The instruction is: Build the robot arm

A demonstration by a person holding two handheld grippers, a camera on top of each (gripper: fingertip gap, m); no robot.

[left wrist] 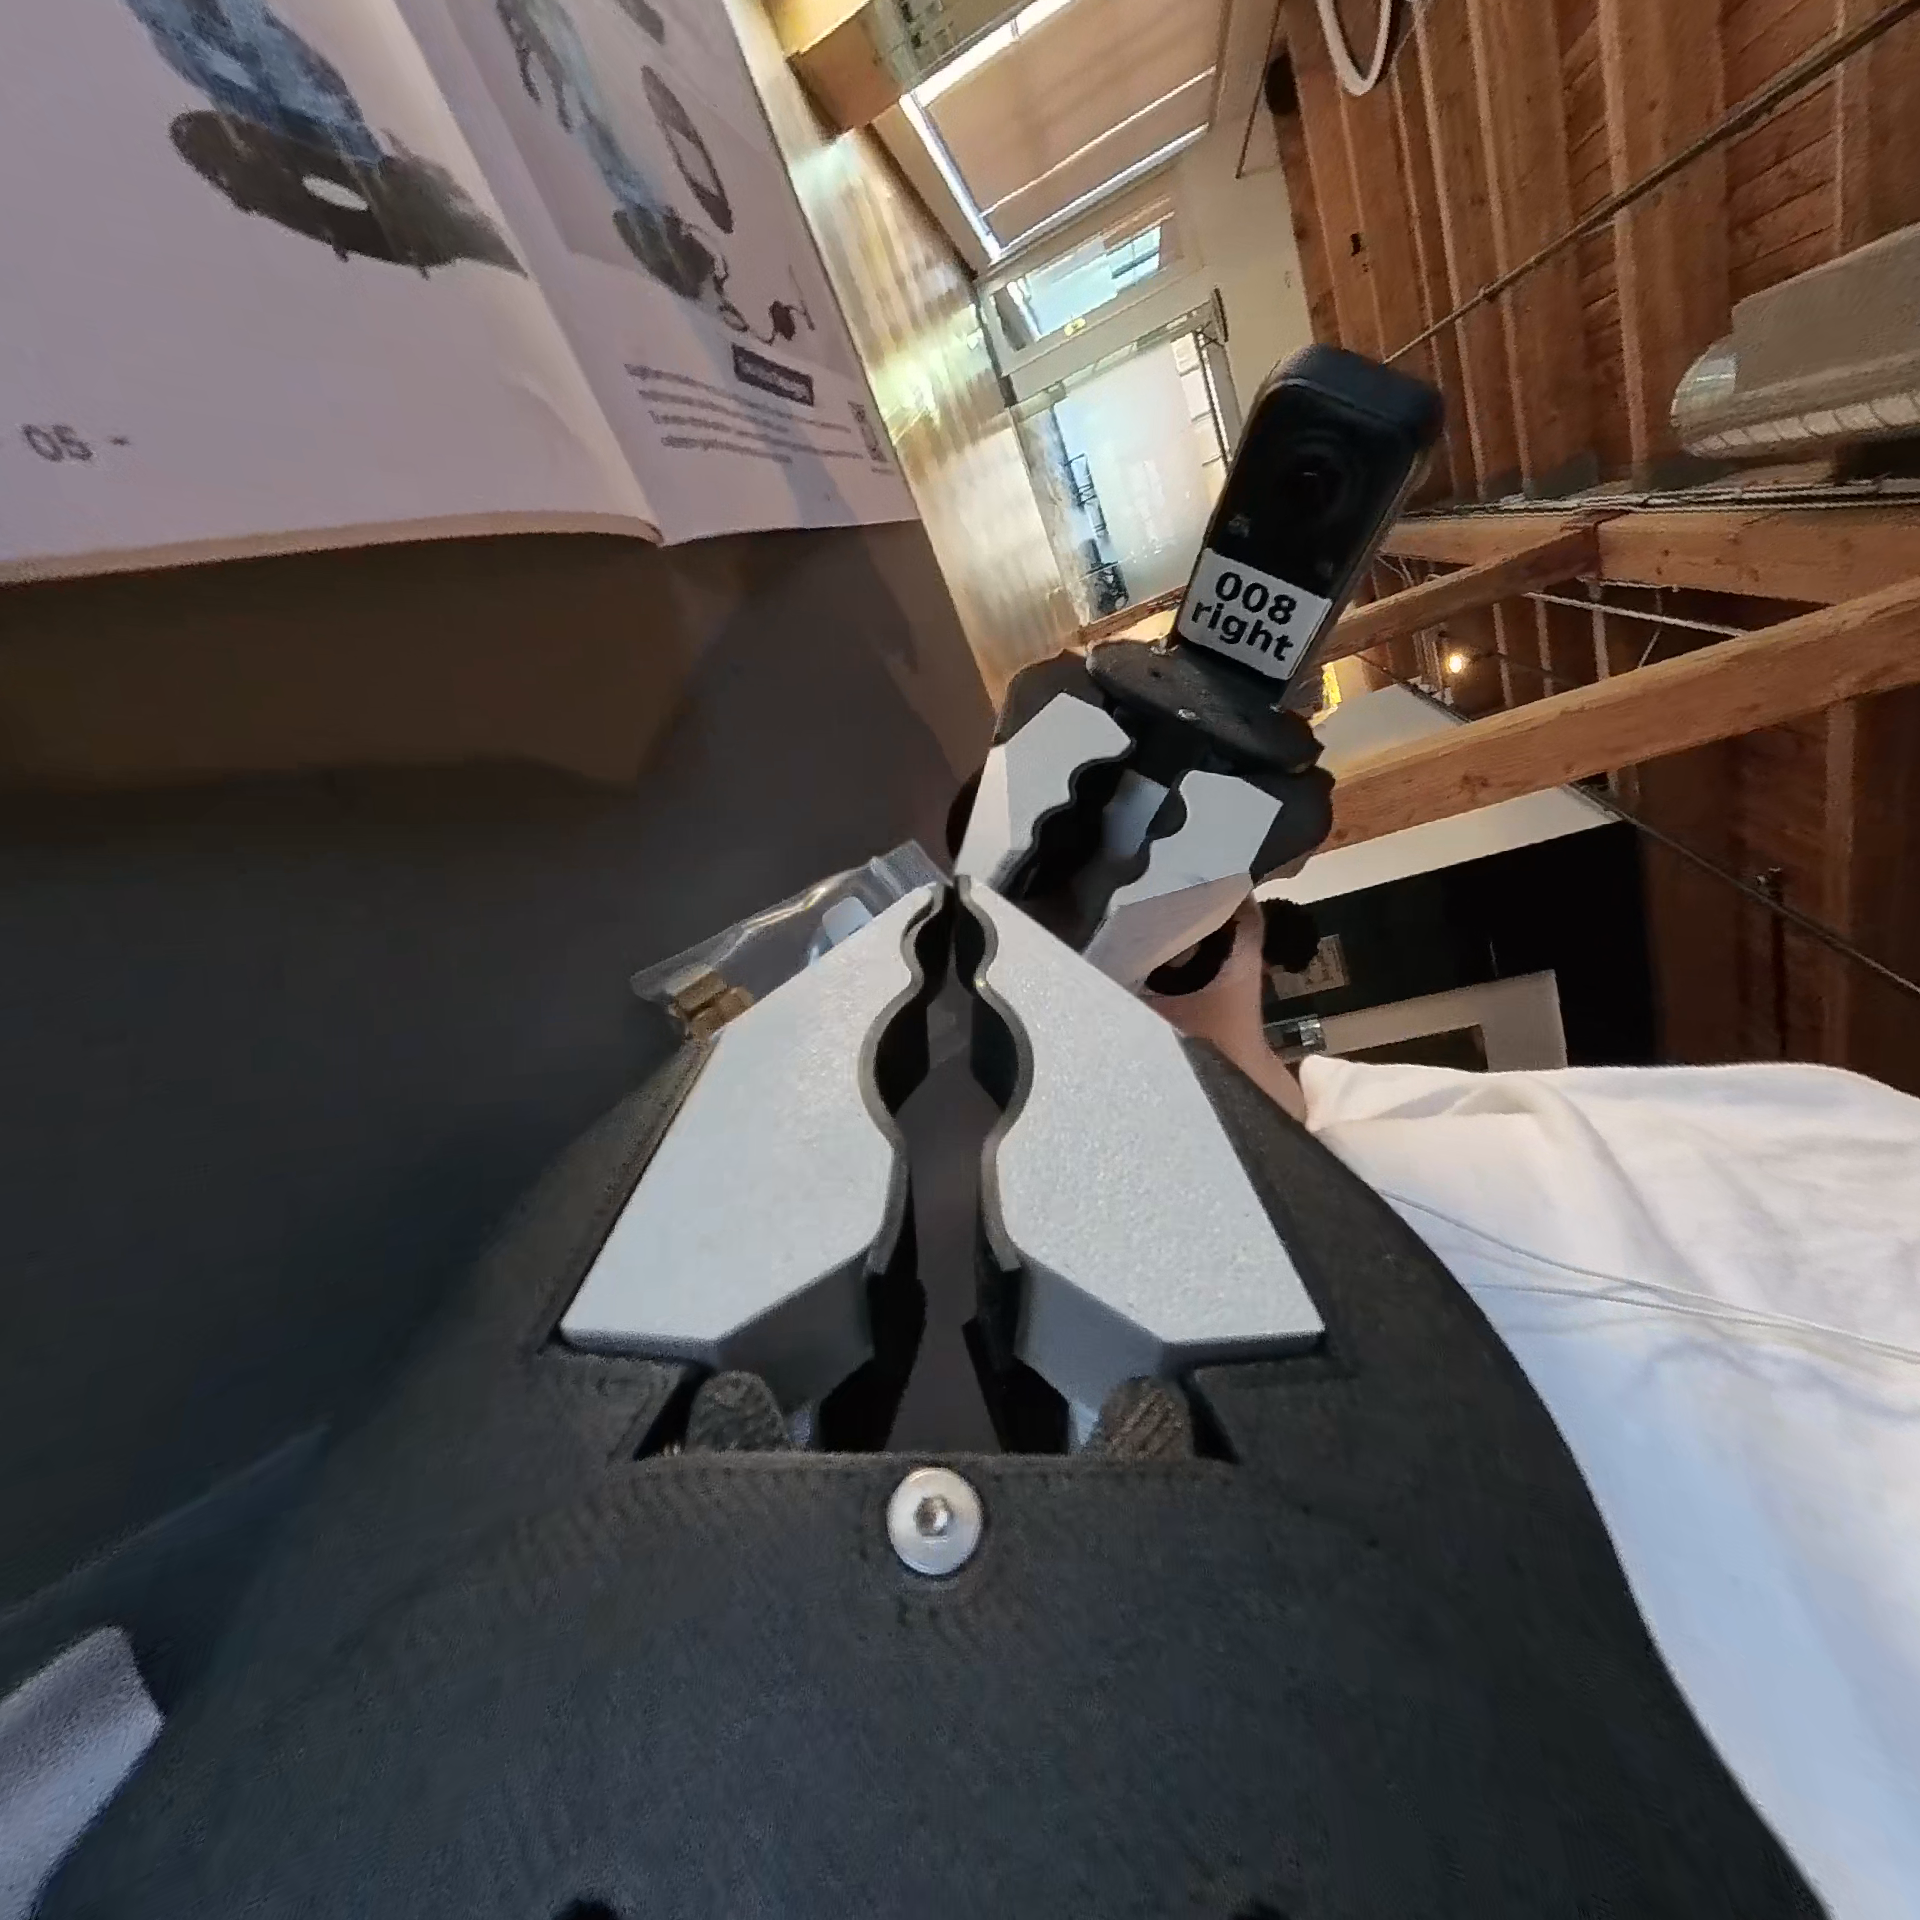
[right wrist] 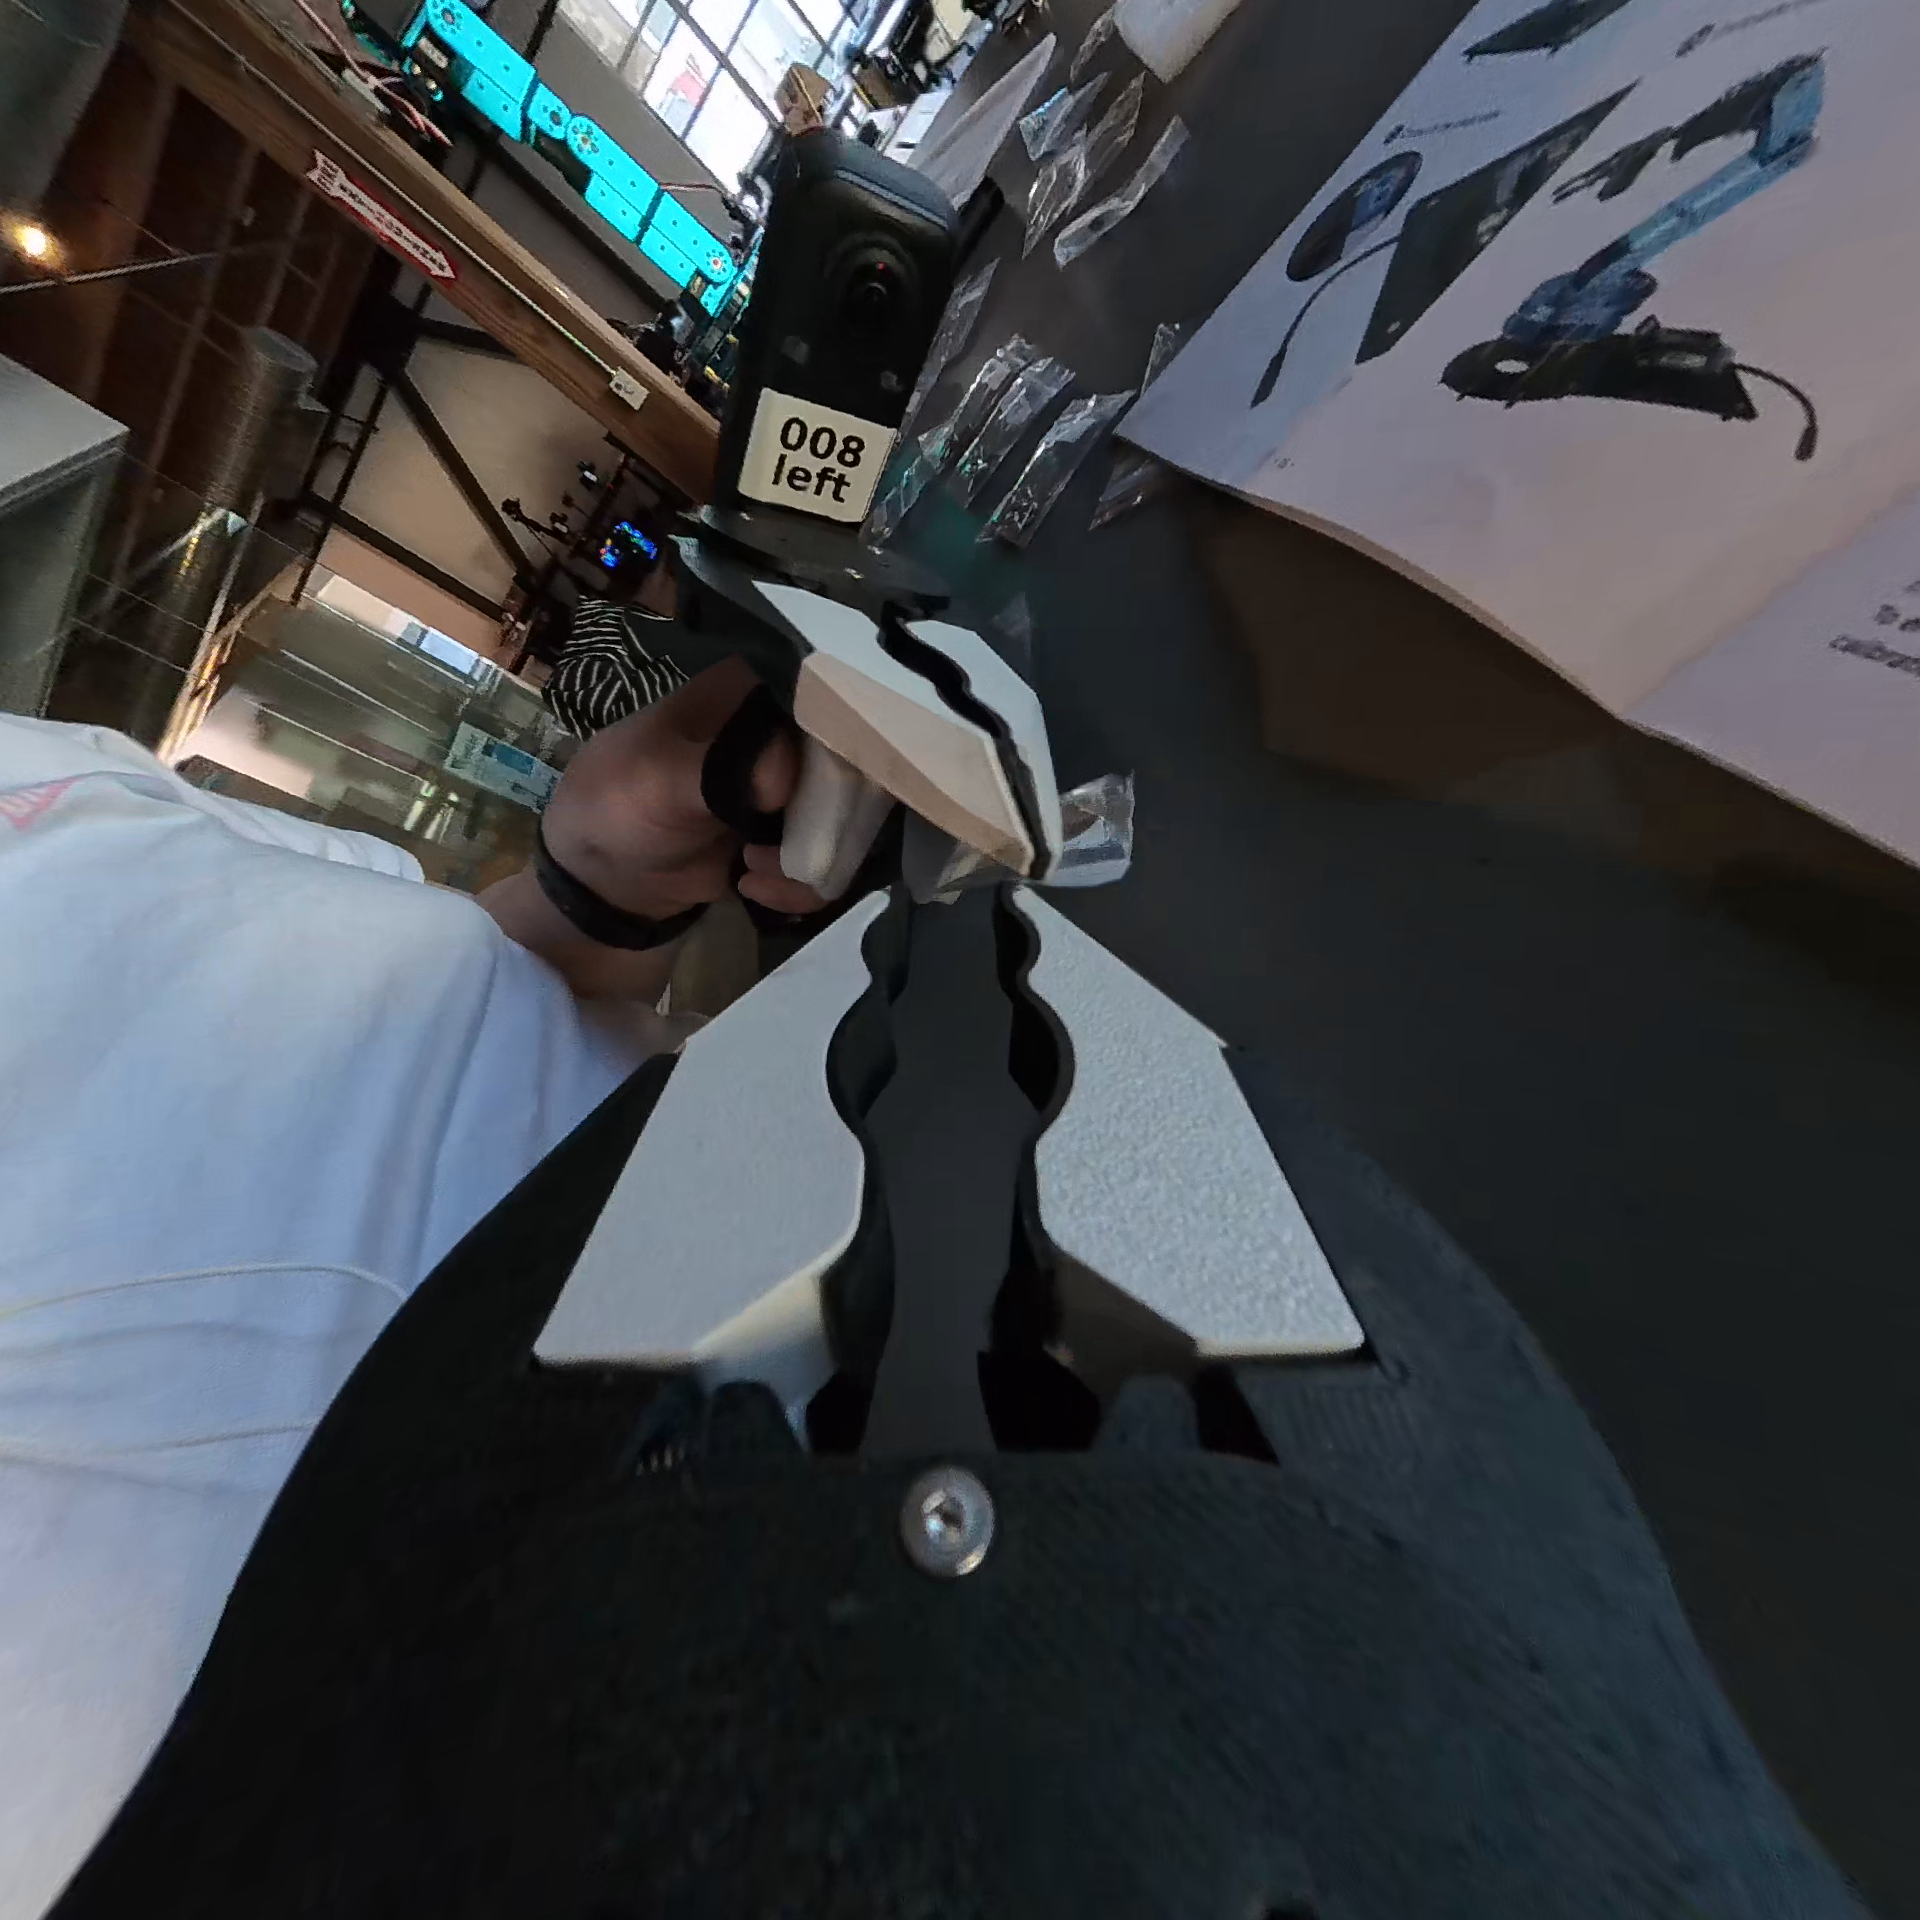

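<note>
Pinching a small clear plastic bag [left wrist: 774, 951] at its edge, the left tool [left wrist: 954, 894] has its two grey fingers [left wrist: 790, 1132] closed tip to tip on the film. The bag juts out to the left of the tips, above the dark table [left wrist: 312, 1039]. Its long axis runs roughly crosswise to the fingers; brass-coloured parts and a white piece sit inside.

Right tool [right wrist: 951, 904]: fingers apart with a narrow gap, tips just beside the bag [right wrist: 1091, 831] and the left tool's [right wrist: 1023, 831] tip. Whether they touch the film cannot be told.

Left hand [right wrist: 665, 821] grips the left tool's black handle; a dark band sits on the wrist. White sleeve at the frame edge in both views.

An open printed booklet [left wrist: 312, 312] lies on the table, well apart from the tools. More clear bags [right wrist: 1018, 426] lie in a row beyond.
</note>
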